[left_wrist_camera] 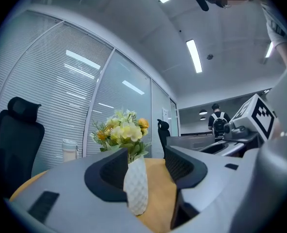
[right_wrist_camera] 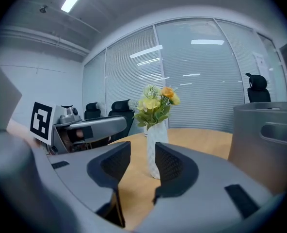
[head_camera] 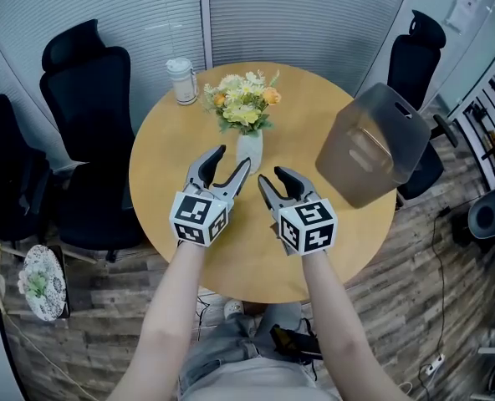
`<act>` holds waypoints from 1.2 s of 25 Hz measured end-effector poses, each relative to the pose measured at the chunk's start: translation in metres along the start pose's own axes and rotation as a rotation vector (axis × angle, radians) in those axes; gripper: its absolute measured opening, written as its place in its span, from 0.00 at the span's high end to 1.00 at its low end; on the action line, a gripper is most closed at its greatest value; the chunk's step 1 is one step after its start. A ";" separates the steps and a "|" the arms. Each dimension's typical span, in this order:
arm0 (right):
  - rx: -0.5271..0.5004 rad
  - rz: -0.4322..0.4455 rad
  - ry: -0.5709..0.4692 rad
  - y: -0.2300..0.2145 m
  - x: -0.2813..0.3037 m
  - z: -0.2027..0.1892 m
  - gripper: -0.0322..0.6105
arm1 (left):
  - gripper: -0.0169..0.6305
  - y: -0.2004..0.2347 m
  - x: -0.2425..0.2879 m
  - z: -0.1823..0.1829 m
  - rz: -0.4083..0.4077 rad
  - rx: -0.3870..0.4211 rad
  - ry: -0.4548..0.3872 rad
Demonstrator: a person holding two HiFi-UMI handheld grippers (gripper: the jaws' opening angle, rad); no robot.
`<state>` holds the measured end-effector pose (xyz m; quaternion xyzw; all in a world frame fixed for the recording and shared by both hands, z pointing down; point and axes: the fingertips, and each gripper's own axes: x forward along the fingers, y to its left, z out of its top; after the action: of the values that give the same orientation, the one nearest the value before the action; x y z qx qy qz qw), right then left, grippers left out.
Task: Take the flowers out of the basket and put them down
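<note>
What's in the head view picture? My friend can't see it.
A white vase of yellow flowers stands on a round wooden table. Near it, the left gripper and the right gripper hover open and empty. A grey basket stands at the right.

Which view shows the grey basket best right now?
The head view: the whole basket shows there, on the right of the table, apart from the flowers. The right gripper view catches only one wall with its handle slot at the frame's right edge; the left gripper view does not clearly show it.
</note>
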<state>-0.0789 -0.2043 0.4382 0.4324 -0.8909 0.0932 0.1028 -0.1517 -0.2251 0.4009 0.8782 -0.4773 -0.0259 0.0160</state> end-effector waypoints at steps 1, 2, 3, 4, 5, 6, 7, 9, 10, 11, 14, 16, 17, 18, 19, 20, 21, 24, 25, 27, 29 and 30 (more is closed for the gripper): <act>-0.004 -0.001 -0.003 0.001 -0.002 0.003 0.68 | 0.60 -0.002 -0.001 0.003 -0.002 0.003 -0.002; -0.008 -0.003 -0.008 0.002 -0.004 0.005 0.69 | 0.62 -0.003 -0.002 0.005 -0.004 0.006 -0.004; -0.011 -0.004 -0.013 0.003 -0.006 0.009 0.70 | 0.63 -0.004 -0.003 0.008 -0.007 0.010 -0.005; -0.013 -0.004 -0.019 0.005 -0.007 0.012 0.71 | 0.65 -0.006 -0.005 0.011 -0.011 0.014 -0.005; -0.014 -0.001 -0.026 0.007 -0.009 0.015 0.72 | 0.66 -0.008 -0.006 0.013 -0.016 0.020 -0.002; -0.017 0.003 -0.032 0.010 -0.011 0.019 0.74 | 0.67 -0.010 -0.007 0.015 -0.022 0.027 0.000; -0.023 0.007 -0.037 0.013 -0.014 0.022 0.74 | 0.68 -0.013 -0.009 0.017 -0.029 0.033 0.001; -0.038 0.010 -0.044 0.016 -0.017 0.028 0.76 | 0.72 -0.016 -0.011 0.022 -0.037 0.046 0.000; -0.045 0.010 -0.048 0.017 -0.018 0.032 0.77 | 0.74 -0.017 -0.012 0.024 -0.038 0.051 -0.001; -0.051 0.009 -0.053 0.018 -0.019 0.035 0.78 | 0.75 -0.017 -0.013 0.026 -0.037 0.055 -0.003; -0.068 0.007 -0.069 0.021 -0.021 0.045 0.81 | 0.80 -0.019 -0.017 0.031 -0.038 0.064 -0.009; -0.086 0.006 -0.075 0.025 -0.023 0.050 0.83 | 0.83 -0.020 -0.021 0.035 -0.043 0.070 -0.016; -0.095 0.005 -0.079 0.027 -0.024 0.053 0.84 | 0.86 -0.020 -0.023 0.037 -0.043 0.074 -0.020; -0.103 0.004 -0.084 0.029 -0.025 0.055 0.85 | 0.87 -0.020 -0.024 0.040 -0.041 0.078 -0.024; -0.108 0.002 -0.090 0.030 -0.026 0.057 0.86 | 0.89 -0.020 -0.025 0.042 -0.040 0.082 -0.028; -0.112 0.000 -0.095 0.032 -0.027 0.059 0.86 | 0.91 -0.020 -0.026 0.044 -0.040 0.086 -0.031; -0.115 -0.002 -0.101 0.033 -0.028 0.060 0.87 | 0.92 -0.020 -0.027 0.046 -0.039 0.090 -0.035; -0.110 0.005 -0.131 0.039 -0.029 0.067 0.88 | 0.95 -0.017 -0.029 0.053 -0.035 0.099 -0.043; -0.102 0.010 -0.143 0.042 -0.030 0.069 0.89 | 0.95 -0.017 -0.030 0.055 -0.036 0.102 -0.044; -0.086 0.015 -0.153 0.044 -0.032 0.072 0.90 | 0.96 -0.019 -0.032 0.059 -0.047 0.112 -0.045; -0.094 0.012 -0.145 0.047 -0.033 0.075 0.91 | 0.96 -0.021 -0.033 0.065 -0.057 0.127 -0.051; -0.106 0.010 -0.143 0.049 -0.033 0.078 0.91 | 0.97 -0.022 -0.034 0.069 -0.057 0.135 -0.056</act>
<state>-0.1055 -0.1692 0.3507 0.4274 -0.9019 0.0155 0.0611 -0.1562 -0.1851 0.3317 0.8895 -0.4529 -0.0189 -0.0572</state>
